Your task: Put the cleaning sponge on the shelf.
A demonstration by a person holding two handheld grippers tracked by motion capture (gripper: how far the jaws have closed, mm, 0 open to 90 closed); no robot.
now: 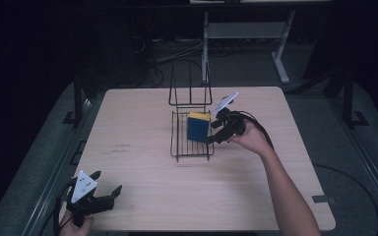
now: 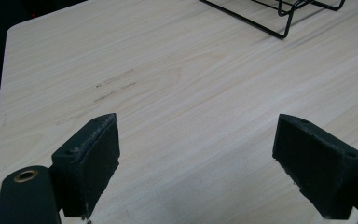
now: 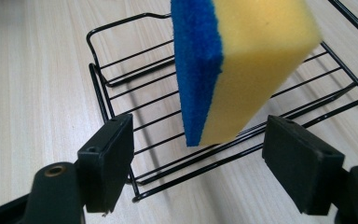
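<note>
A yellow sponge with a blue scouring face (image 1: pixel 198 127) stands on edge in a black wire rack (image 1: pixel 178 145) at the middle of the table. My right gripper (image 1: pixel 212 129) is just right of the sponge, open. In the right gripper view the sponge (image 3: pixel 242 70) sits tilted ahead of the gripper (image 3: pixel 198 158), over the rack's floor (image 3: pixel 121 74), and neither pad touches it. My left gripper (image 1: pixel 107 182) hovers open at the table's near left corner with nothing between its jaws. In the left gripper view it (image 2: pixel 196 158) looks over bare wood.
The wooden table (image 1: pixel 142 196) has faint marks (image 2: pixel 114 86) left of centre. The rack's upright wire back (image 1: pixel 190 91) rises at its far side, and its corner (image 2: pixel 284 28) lies ahead of the left gripper. A desk frame (image 1: pixel 246 34) and cables lie on the dark floor beyond.
</note>
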